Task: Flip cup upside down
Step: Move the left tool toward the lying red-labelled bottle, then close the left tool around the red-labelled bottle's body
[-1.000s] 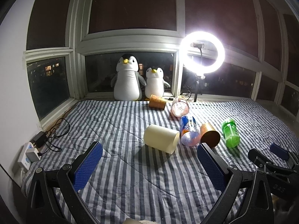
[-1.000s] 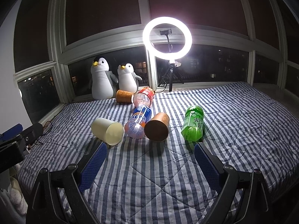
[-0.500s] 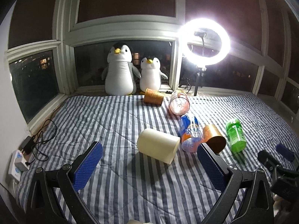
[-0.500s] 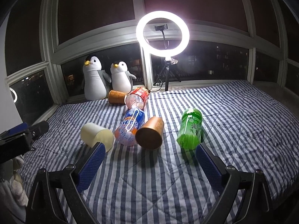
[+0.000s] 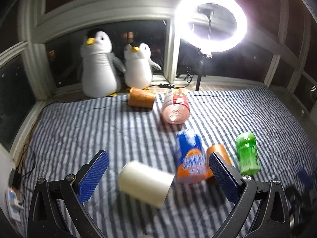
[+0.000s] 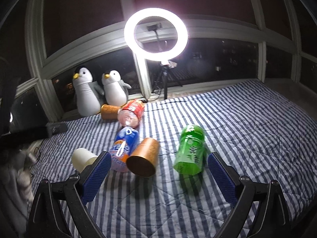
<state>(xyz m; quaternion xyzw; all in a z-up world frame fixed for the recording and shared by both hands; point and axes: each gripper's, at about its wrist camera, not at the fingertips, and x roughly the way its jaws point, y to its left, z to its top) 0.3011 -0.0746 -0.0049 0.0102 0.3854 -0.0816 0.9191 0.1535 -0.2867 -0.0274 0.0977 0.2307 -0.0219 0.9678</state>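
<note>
Black claw point(image 5: 156, 175), blue pads point(image 5: 93, 176) (ridged)

Cream cup point(image 5: 145, 184) motion-blurred; perhaps copper cup point(image 5: 219, 152) half hidden.

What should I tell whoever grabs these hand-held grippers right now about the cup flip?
Left hand-held gripper: open, empty, lined up on the cream cup, which lies on its side on the striped quilt.
Right hand-held gripper: open, empty, facing the copper cup, also on its side beside the blue bottle.
Done: nothing grasped or flipped.
Left: grasp a cup and stand it rim-down.
</note>
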